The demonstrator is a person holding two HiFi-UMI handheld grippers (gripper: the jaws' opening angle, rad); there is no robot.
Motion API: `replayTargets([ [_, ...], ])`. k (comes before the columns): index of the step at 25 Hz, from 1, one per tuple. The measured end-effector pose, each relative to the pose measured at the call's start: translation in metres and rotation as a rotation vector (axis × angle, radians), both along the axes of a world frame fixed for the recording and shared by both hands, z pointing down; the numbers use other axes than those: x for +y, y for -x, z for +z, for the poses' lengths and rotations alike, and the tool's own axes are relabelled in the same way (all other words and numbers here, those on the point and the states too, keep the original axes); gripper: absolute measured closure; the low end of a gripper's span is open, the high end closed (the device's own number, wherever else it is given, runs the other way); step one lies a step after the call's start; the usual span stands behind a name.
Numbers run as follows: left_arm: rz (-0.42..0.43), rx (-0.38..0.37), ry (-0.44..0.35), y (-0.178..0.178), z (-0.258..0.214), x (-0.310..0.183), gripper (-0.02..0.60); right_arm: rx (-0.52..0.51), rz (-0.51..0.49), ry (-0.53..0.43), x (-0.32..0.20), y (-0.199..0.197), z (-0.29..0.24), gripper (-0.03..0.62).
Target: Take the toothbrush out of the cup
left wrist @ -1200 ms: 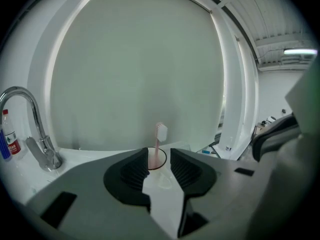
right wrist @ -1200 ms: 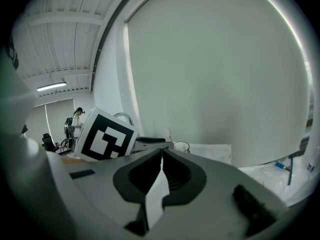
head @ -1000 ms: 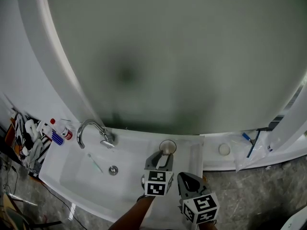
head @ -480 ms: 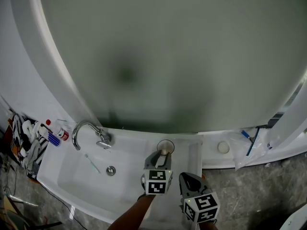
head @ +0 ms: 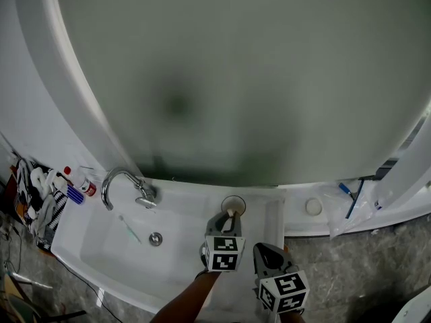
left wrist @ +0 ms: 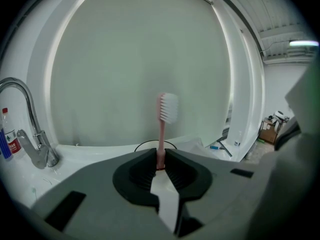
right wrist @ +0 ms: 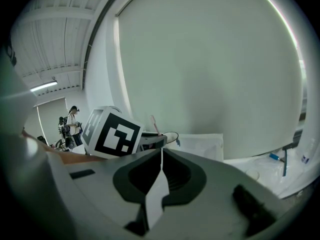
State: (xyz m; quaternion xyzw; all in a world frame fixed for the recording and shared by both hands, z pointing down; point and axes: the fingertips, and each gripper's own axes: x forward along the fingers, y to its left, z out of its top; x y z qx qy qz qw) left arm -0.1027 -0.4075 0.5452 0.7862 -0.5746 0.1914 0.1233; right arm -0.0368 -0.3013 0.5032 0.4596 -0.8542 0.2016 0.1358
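A pink toothbrush [left wrist: 161,129] with white bristles stands upright in a clear cup [head: 234,205] on the ledge at the sink's right. My left gripper [left wrist: 160,154] reaches over the cup's near rim. Its jaws have just been closing, and its pads now press on the brush's stem, bristle head well above them. In the head view the left gripper [head: 229,222] sits just in front of the cup. My right gripper [head: 264,253] hangs lower right of it with jaws shut and nothing between them. The right gripper view shows the left gripper's marker cube [right wrist: 111,133] close at the left.
A white sink basin [head: 108,247] with a chrome faucet [head: 121,180], a drain [head: 155,239] and a green stick-like item [head: 129,229] lies to the left. Bottles [head: 74,187] crowd the far left. A large mirror [head: 236,79] rises behind. A round white disc [head: 313,207] lies right.
The left gripper's jaws have closed from wide open onto the toothbrush stem, and the gripper has dipped slightly toward the cup. The right gripper has stayed put.
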Motion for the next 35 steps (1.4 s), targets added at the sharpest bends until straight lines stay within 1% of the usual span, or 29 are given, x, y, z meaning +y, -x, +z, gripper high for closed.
replayTargets([
  [7, -0.007, 0.016, 0.015, 0.004, 0.001, -0.001, 0.526, 0.005, -0.011, -0.004, 0.003, 0.003, 0.000, 0.582],
  [17, -0.015, 0.024, -0.045, 0.009, -0.030, -0.006, 0.527, 0.006, -0.018, -0.017, 0.006, 0.006, -0.006, 0.582],
  [28, -0.014, 0.042, -0.131, 0.012, -0.077, 0.004, 0.526, 0.004, -0.030, -0.040, 0.019, 0.010, -0.019, 0.582],
  [35, -0.014, 0.049, -0.174, 0.009, -0.102, 0.012, 0.526, -0.002, -0.029, -0.062, 0.026, 0.005, -0.031, 0.582],
])
